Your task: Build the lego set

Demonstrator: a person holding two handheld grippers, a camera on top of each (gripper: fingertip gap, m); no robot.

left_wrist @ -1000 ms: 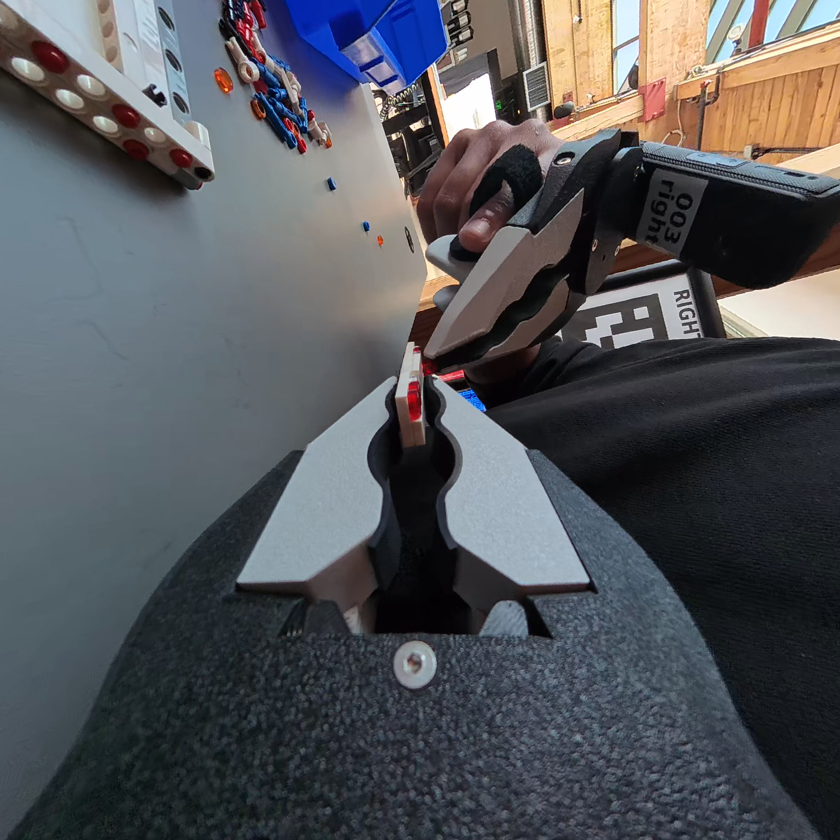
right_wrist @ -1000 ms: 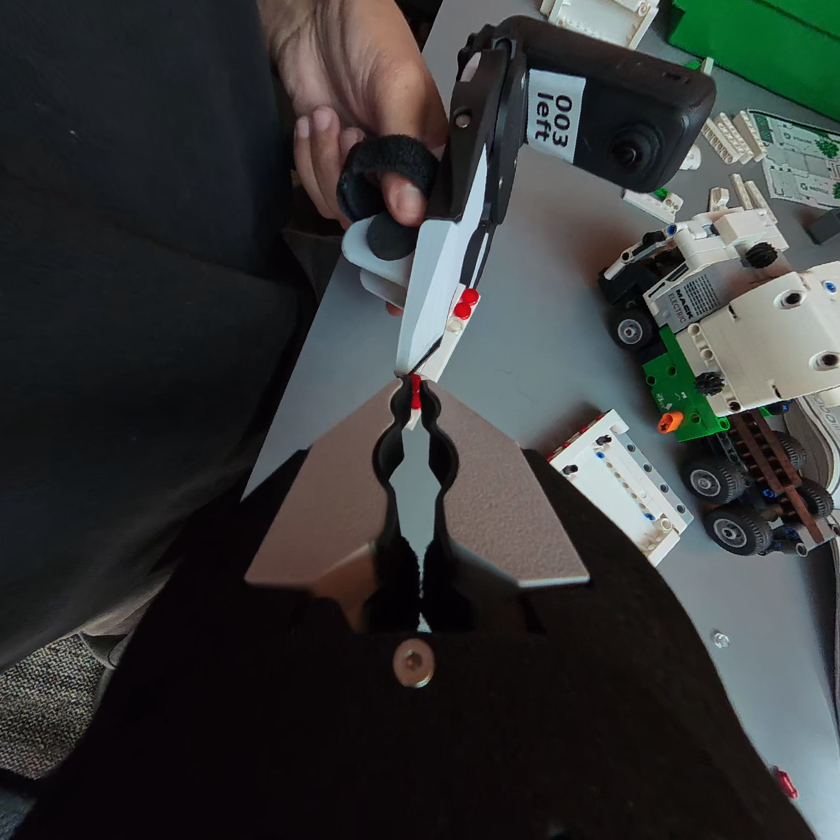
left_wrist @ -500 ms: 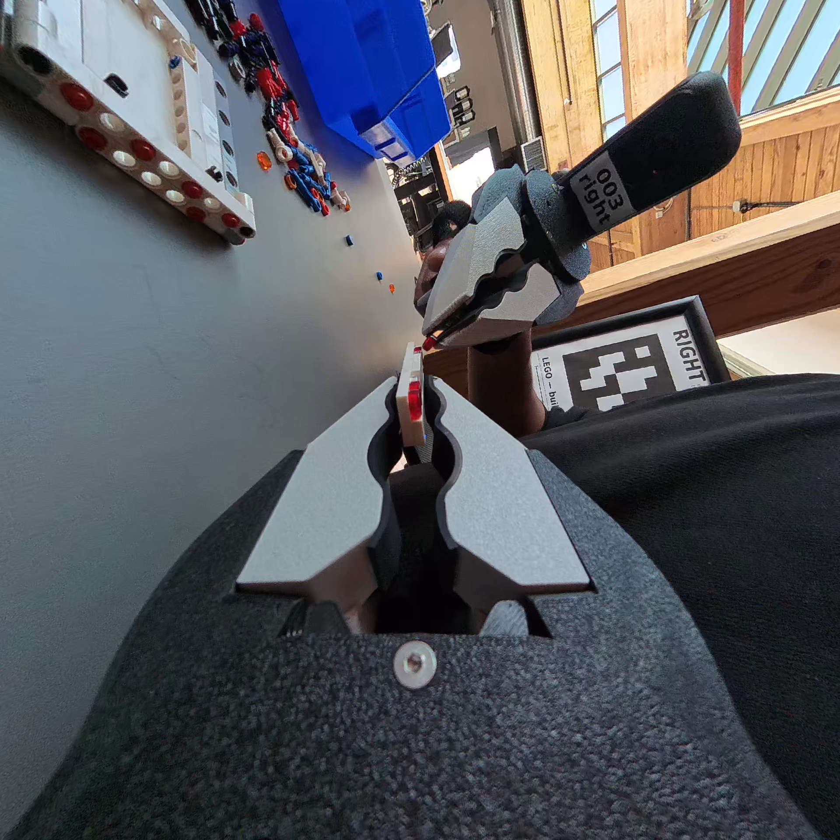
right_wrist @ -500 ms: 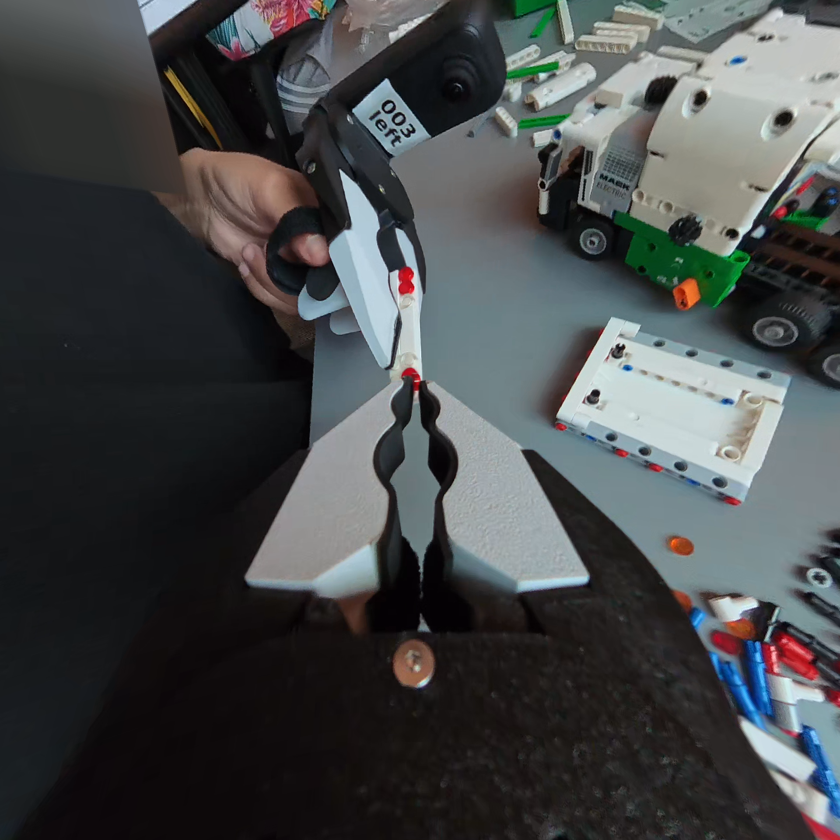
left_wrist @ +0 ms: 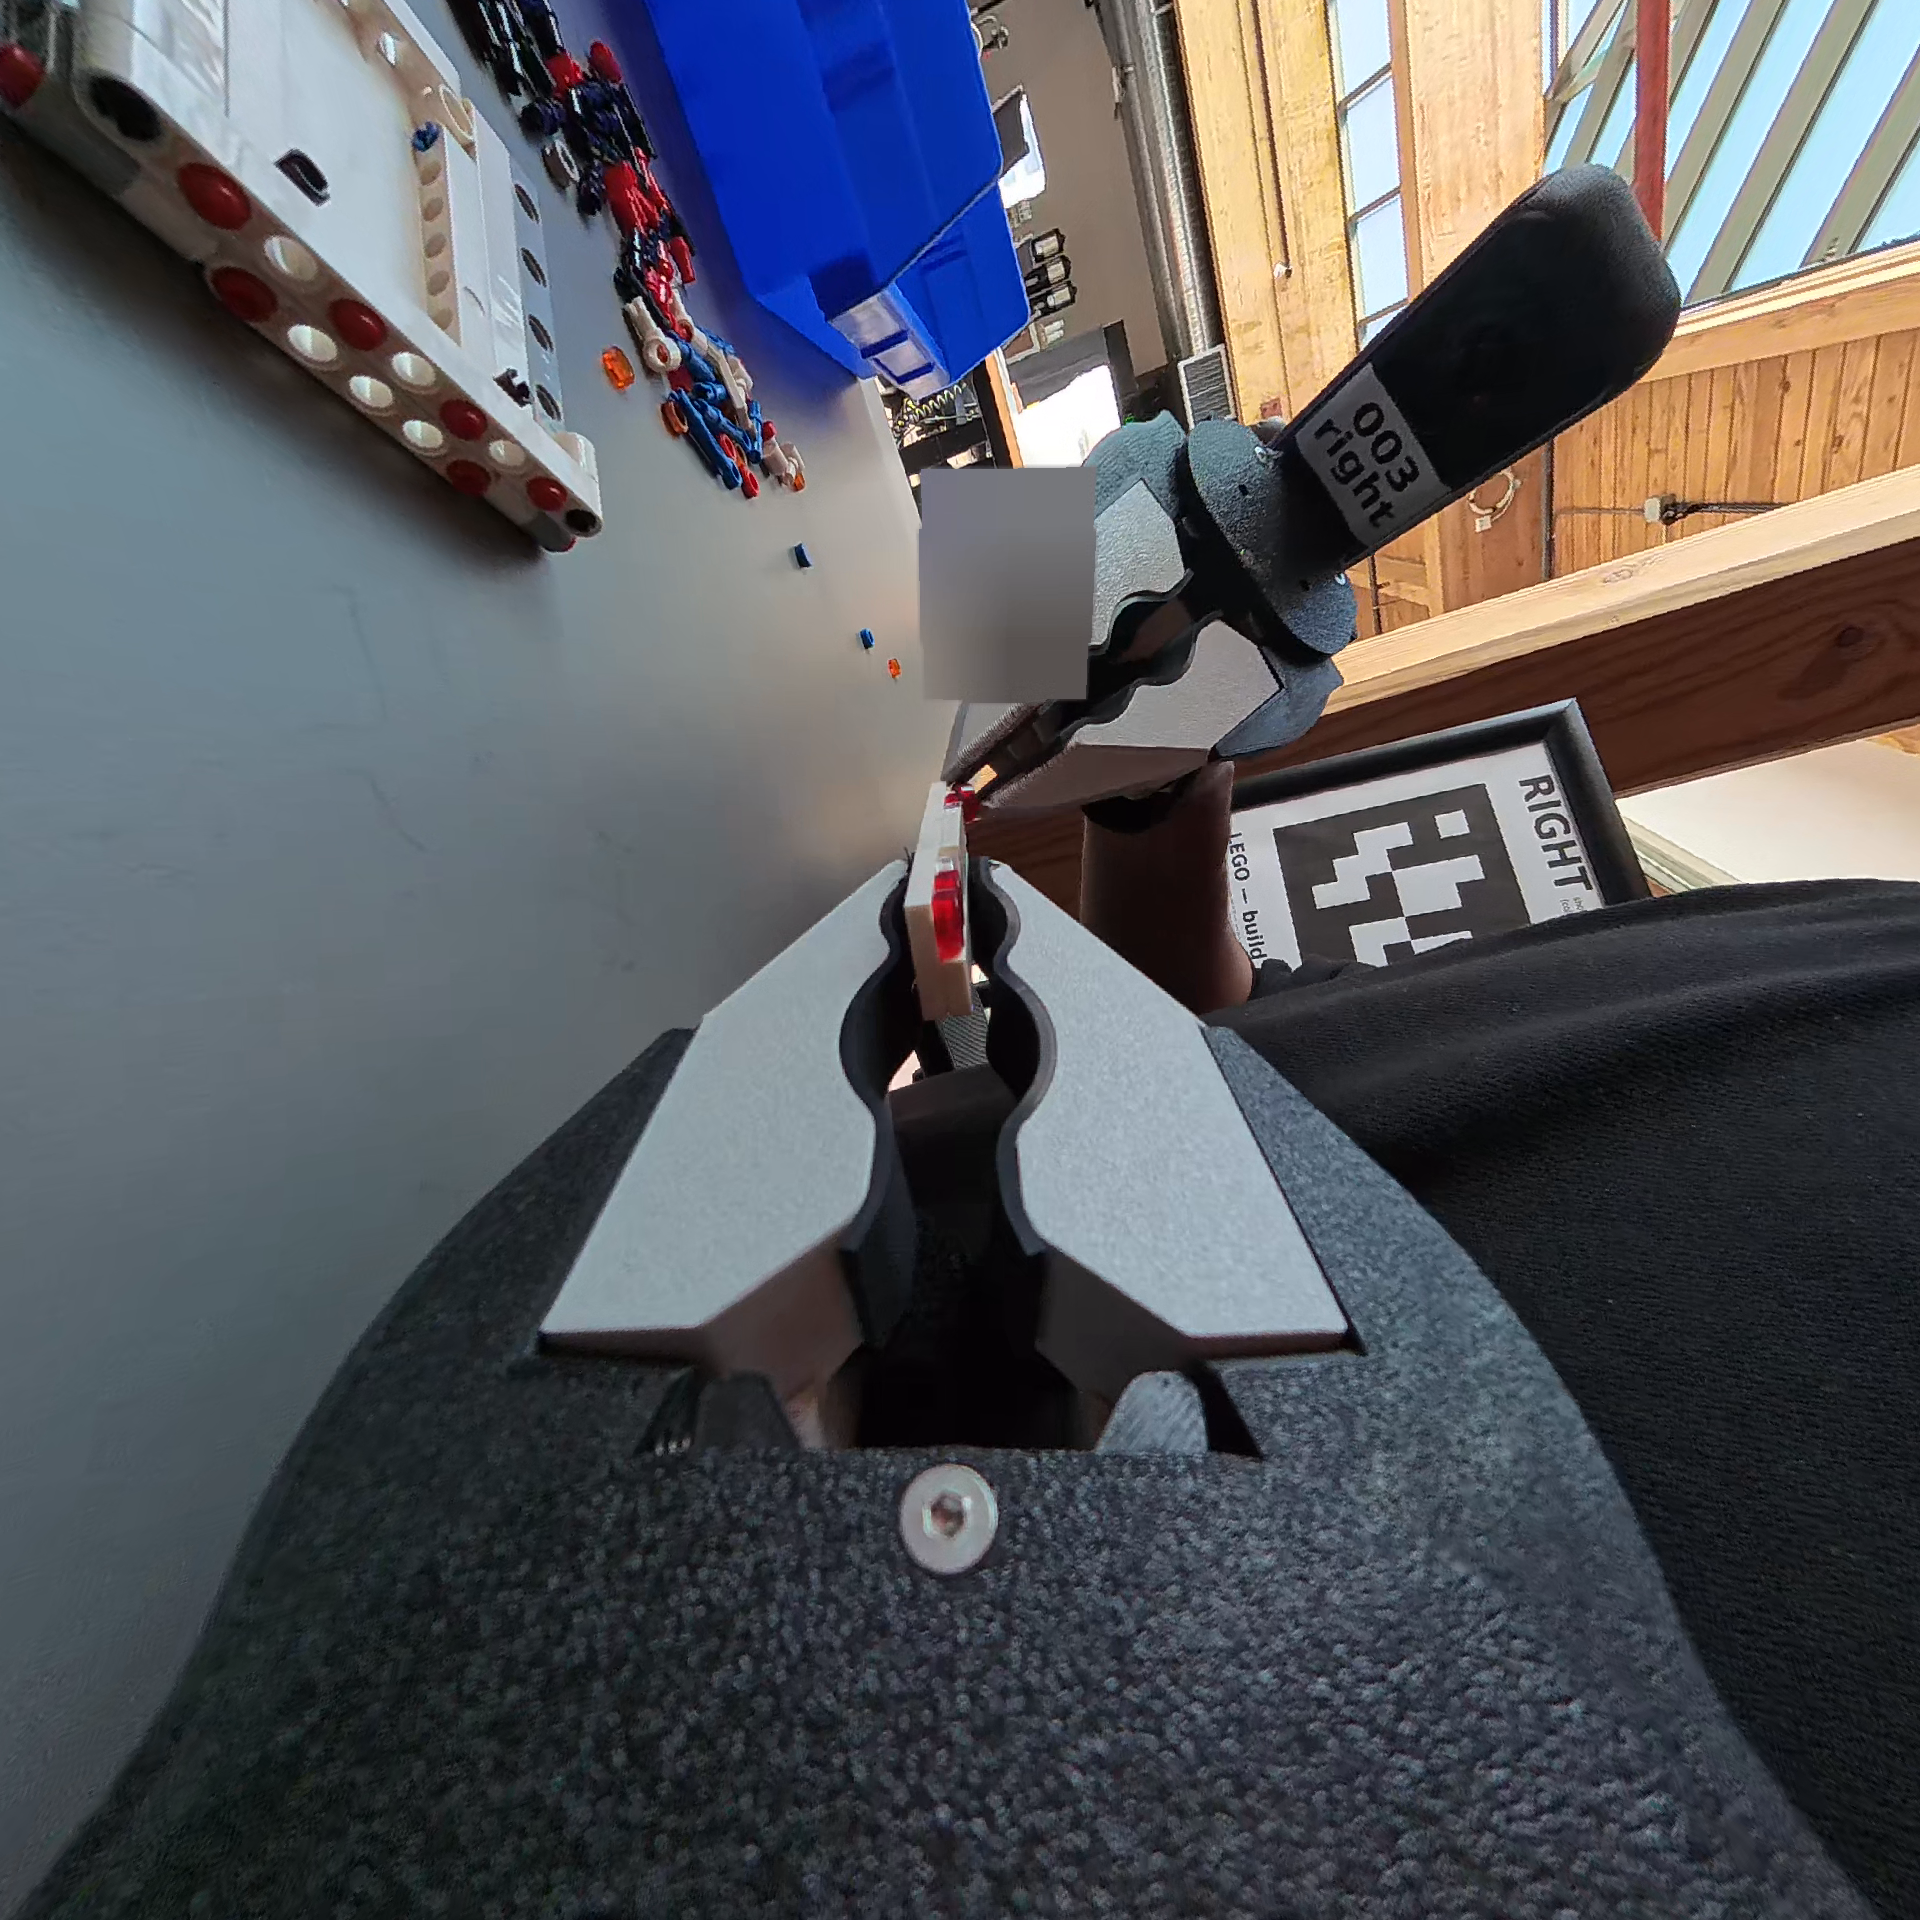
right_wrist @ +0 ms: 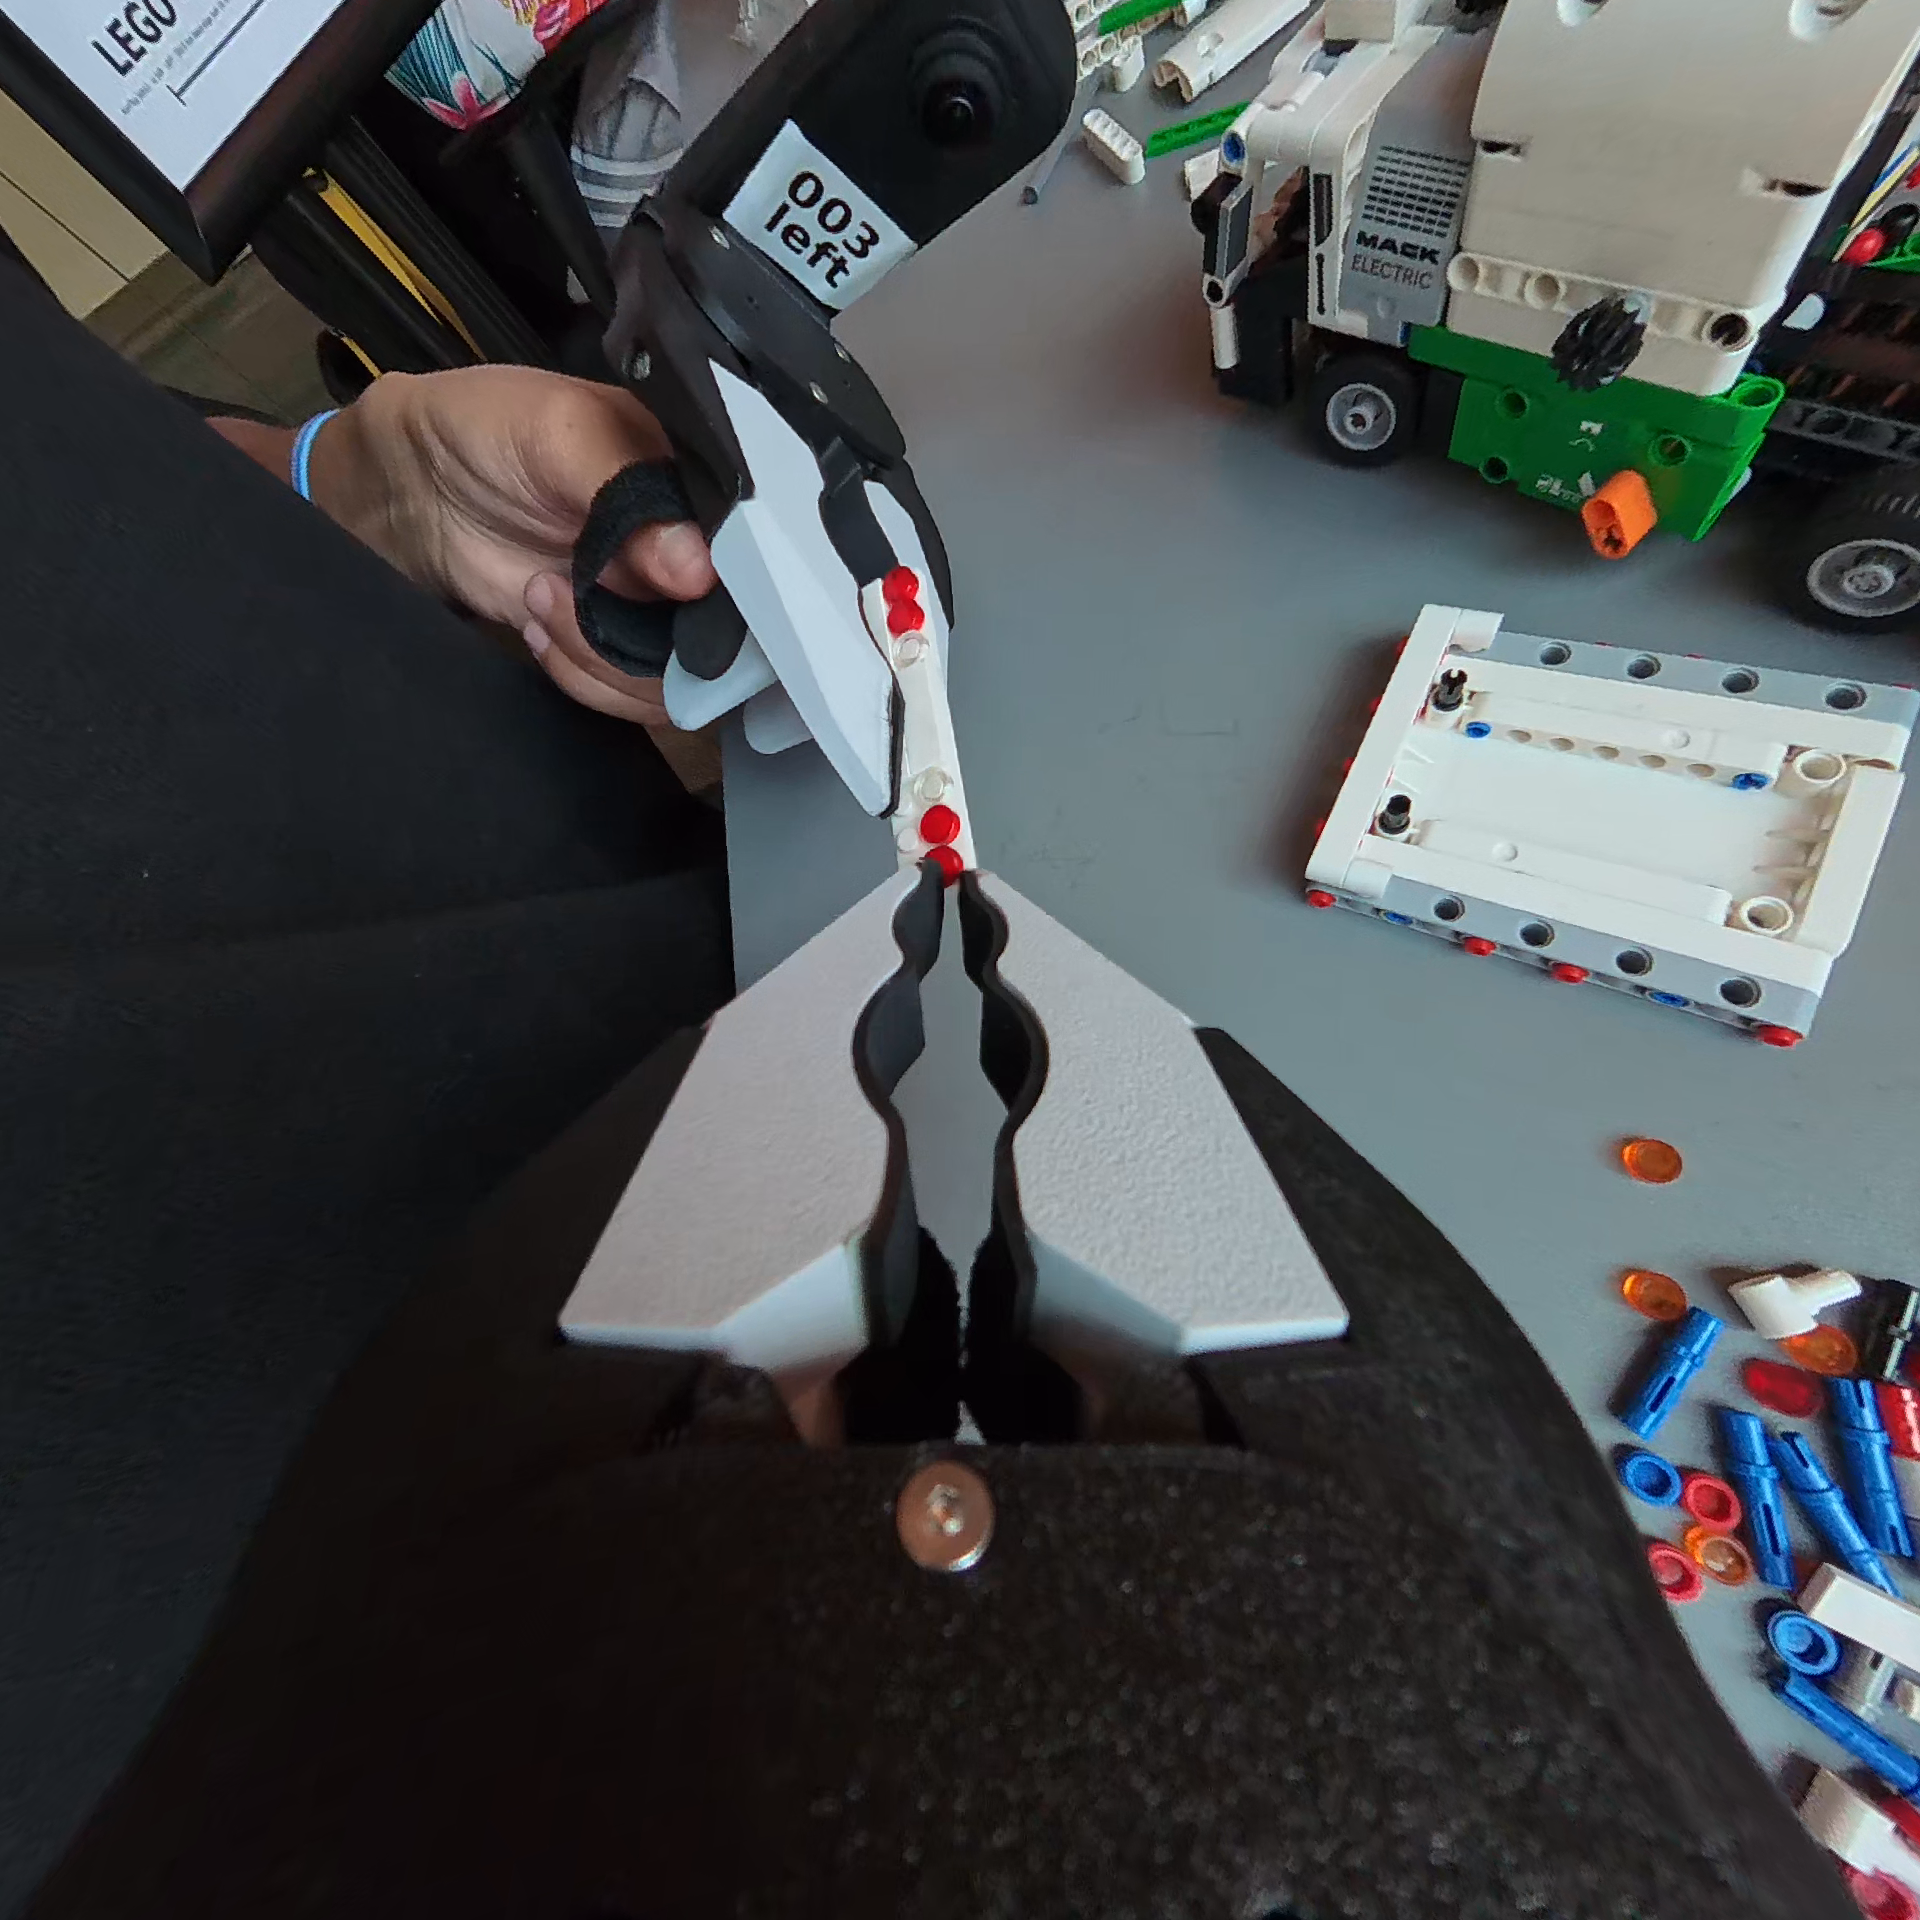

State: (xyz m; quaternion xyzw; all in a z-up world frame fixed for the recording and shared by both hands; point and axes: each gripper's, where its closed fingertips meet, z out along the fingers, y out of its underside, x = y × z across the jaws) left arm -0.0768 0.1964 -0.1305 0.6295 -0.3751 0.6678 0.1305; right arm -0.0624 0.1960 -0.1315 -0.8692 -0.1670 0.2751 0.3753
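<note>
Grey surface (right_wrist: 1143, 582) lies bare between its near edge and the white frame (right_wrist: 1600, 821). Off that edge, left gripper (left_wrist: 943, 904) pinches a white strip (right_wrist: 930, 727); right gripper (right_wrist: 945, 878) jaws nip its end red stud (right_wrist: 943, 860).

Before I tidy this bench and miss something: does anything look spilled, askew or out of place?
Small blue, red and orange building pieces lie scattered loose on the grey table instead of in the blue bin. The white frame lies apart from the toy truck. Nothing looks damaged.
</note>
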